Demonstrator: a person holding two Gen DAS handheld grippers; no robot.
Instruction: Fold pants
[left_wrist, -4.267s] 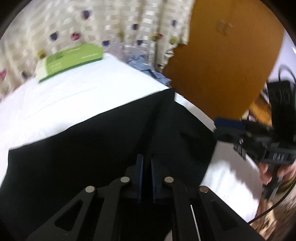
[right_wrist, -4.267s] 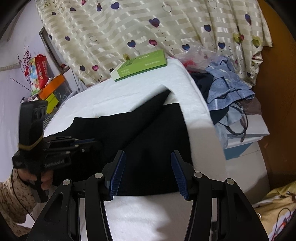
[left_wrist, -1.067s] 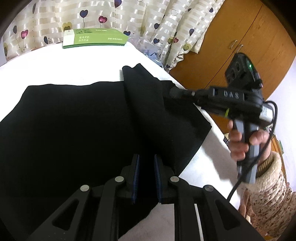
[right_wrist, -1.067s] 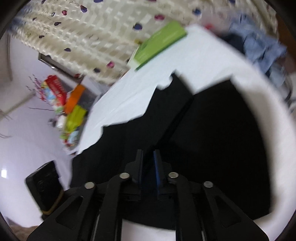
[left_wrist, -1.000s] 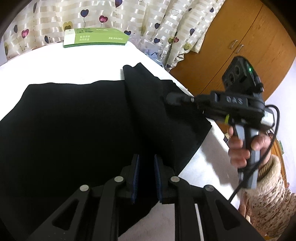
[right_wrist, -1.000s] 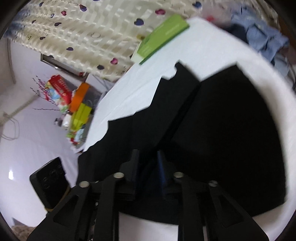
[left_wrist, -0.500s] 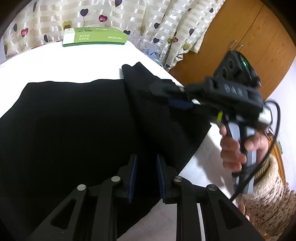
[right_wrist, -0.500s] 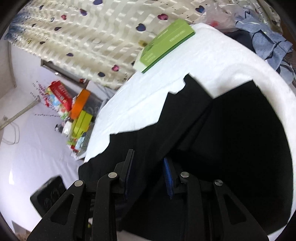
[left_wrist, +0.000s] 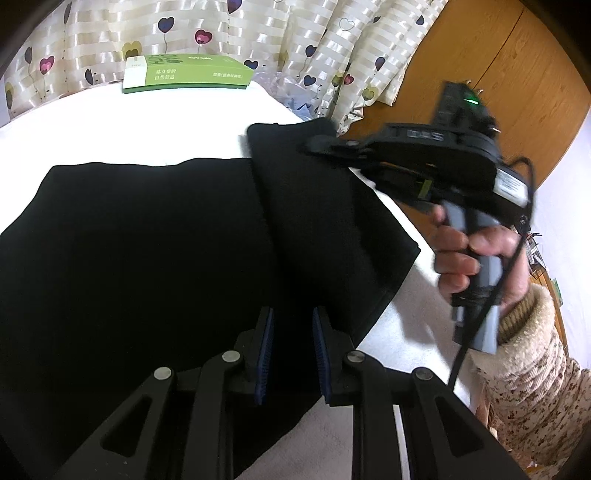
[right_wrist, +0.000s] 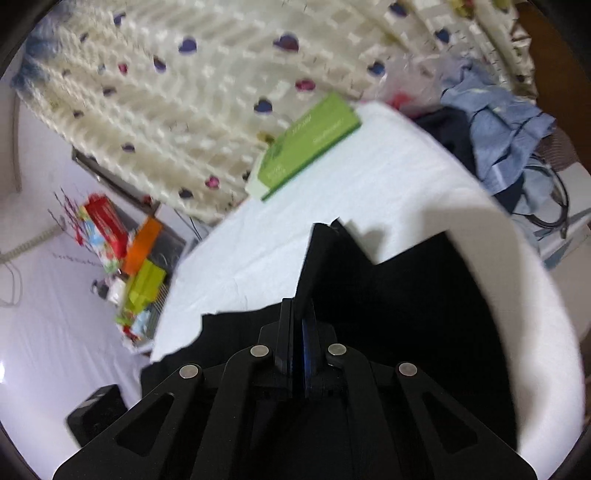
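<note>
One pair of black pants flat on the white surface, long axis left-right. One green box. My left tongs slightly open, empty; right tongs pinched on a raised fold.

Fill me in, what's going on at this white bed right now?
A person is folding a pair of black fabric pants spread on the white bedsheet. The right gripper is shut on a raised flap of the pants, lifting the far edge. The left gripper sits over the near edge with its jaws apart, gripping nothing. A flat green cardboard box lies at the far edge by the heart-patterned curtain.
</note>
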